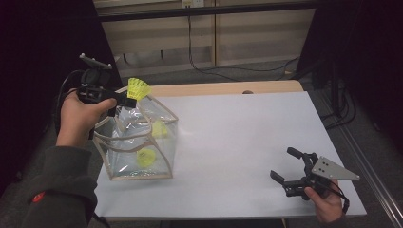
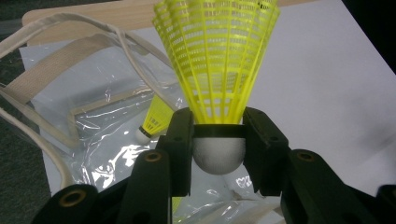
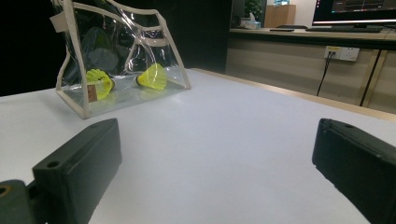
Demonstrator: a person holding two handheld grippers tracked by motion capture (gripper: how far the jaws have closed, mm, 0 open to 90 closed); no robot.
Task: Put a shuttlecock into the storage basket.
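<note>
Left gripper (image 2: 218, 140) has its fingers (image 2: 180, 140) clamped on the white cork of a yellow shuttlecock (image 2: 217, 60), held just above the open top of the clear bag (image 1: 135, 142). Probably very light; the plastic mesh skirt looks springy and easy to crush, so the firm cork is the right place to grip, as now. Its long axis runs along the fingers: cork toward the gripper, skirt flaring away and up. Two more shuttlecocks (image 3: 152, 77) lie inside the bag, on its bottom. The bag looks soft, floppy and slick. Right gripper (image 1: 291, 167), fingers wide apart and empty, rests on the counter (image 1: 237, 133), well apart from the bag.
</note>
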